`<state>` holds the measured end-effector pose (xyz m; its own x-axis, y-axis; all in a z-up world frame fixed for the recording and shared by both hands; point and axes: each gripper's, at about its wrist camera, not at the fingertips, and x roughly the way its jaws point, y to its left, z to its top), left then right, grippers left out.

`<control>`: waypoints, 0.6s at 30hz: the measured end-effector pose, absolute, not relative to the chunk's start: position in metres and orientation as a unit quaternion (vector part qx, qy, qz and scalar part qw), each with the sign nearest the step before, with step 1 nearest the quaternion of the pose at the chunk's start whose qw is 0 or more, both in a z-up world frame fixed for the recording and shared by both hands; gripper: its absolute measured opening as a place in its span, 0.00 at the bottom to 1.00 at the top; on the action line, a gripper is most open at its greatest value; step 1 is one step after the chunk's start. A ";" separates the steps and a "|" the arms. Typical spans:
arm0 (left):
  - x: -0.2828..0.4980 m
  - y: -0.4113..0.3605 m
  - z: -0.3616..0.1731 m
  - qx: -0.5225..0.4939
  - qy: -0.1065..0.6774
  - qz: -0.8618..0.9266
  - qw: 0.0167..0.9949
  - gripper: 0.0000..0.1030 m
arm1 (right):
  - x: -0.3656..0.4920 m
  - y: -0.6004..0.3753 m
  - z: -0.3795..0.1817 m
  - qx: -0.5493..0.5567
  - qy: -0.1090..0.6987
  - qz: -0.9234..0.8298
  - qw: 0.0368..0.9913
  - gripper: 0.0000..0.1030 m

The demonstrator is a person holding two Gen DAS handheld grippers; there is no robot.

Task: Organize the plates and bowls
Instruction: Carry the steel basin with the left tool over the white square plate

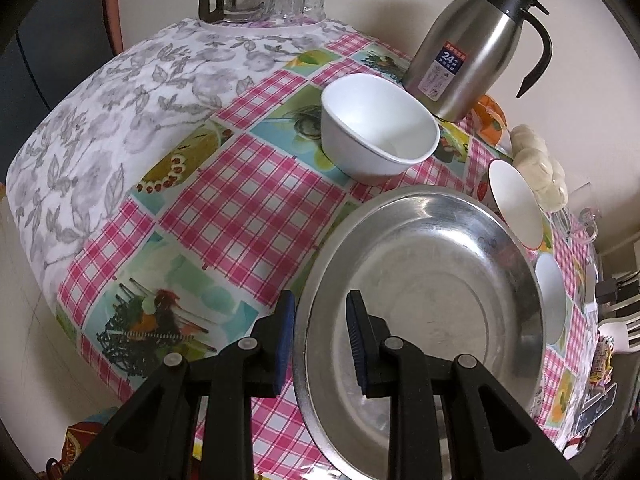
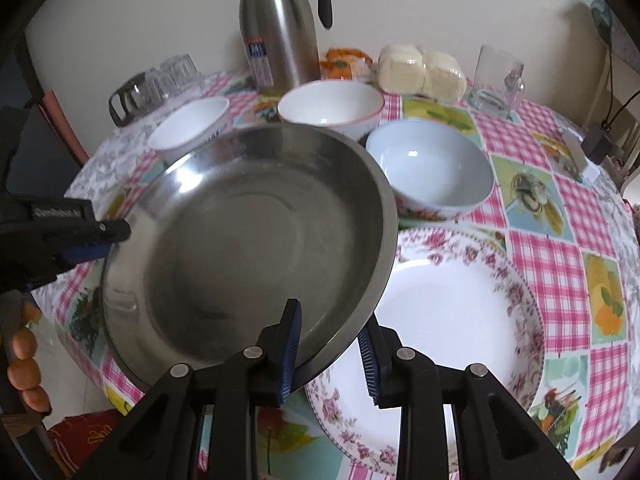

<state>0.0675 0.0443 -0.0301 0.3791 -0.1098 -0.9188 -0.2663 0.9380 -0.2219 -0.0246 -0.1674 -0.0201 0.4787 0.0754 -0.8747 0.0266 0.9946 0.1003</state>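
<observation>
Steel plate held at opposite rims by both grippers above a checked cloth.
Left gripper pinched the plate's near rim, one pad inside, one outside. Right gripper straddled the other rim, which passed between its pads; whether they pressed on it could not be told. The plate's right edge overlapped a floral plate. Behind stood a white bowl, a red-rimmed bowl, a pale blue bowl and a flask.
</observation>
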 end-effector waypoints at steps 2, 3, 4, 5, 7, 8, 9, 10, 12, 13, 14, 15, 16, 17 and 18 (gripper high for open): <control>0.067 0.046 -0.031 -0.175 0.556 0.049 0.811 0.25 | -0.023 -0.167 -0.025 0.048 0.523 0.012 0.851 0.30; 0.067 0.046 -0.032 -0.177 0.558 0.050 0.809 0.25 | -0.023 -0.166 -0.027 0.046 0.527 0.011 0.848 0.30; 0.067 0.047 -0.033 -0.179 0.559 0.051 0.808 0.25 | -0.023 -0.165 -0.029 0.044 0.533 0.011 0.845 0.30; 0.067 0.047 -0.033 -0.181 0.559 0.051 0.807 0.25 | -0.023 -0.164 -0.030 0.040 0.532 0.010 0.846 0.31; 0.067 0.046 -0.032 -0.181 0.560 0.051 0.807 0.25 | -0.024 -0.163 -0.030 0.037 0.533 0.008 0.845 0.31; 0.067 0.046 -0.032 -0.180 0.561 0.051 0.807 0.25 | -0.024 -0.163 -0.031 0.038 0.534 0.008 0.845 0.31; 0.067 0.047 -0.032 -0.181 0.561 0.051 0.806 0.25 | -0.024 -0.163 -0.031 0.038 0.535 0.008 0.844 0.31; 0.066 0.048 -0.032 -0.183 0.561 0.051 0.806 0.25 | -0.024 -0.163 -0.031 0.038 0.537 0.008 0.843 0.31; 0.065 0.049 -0.031 -0.187 0.561 0.051 0.805 0.25 | -0.025 -0.161 -0.031 0.038 0.539 0.008 0.841 0.31; 0.065 0.050 -0.030 -0.189 0.561 0.052 0.804 0.25 | -0.025 -0.161 -0.030 0.037 0.541 0.008 0.840 0.31; 0.064 0.051 -0.029 -0.190 0.560 0.053 0.805 0.26 | -0.024 -0.160 -0.030 0.037 0.542 0.008 0.839 0.31; 0.064 0.052 -0.028 -0.189 0.558 0.055 0.806 0.27 | -0.024 -0.160 -0.030 0.037 0.544 0.008 0.838 0.31; 0.064 0.053 -0.028 -0.190 0.557 0.056 0.806 0.27 | -0.023 -0.160 -0.030 0.037 0.545 0.008 0.837 0.31; 0.064 0.054 -0.027 -0.191 0.556 0.057 0.807 0.27 | -0.023 -0.160 -0.030 0.038 0.546 0.008 0.837 0.31; 0.064 0.054 -0.027 -0.192 0.556 0.058 0.806 0.27 | -0.022 -0.160 -0.030 0.039 0.547 0.008 0.836 0.31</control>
<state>0.0637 0.0544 -0.0268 0.3741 -0.1208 -0.9195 -0.3071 0.9194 -0.2457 -0.0222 -0.1604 -0.0302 0.4004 0.0566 -0.9146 0.0292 0.9968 0.0745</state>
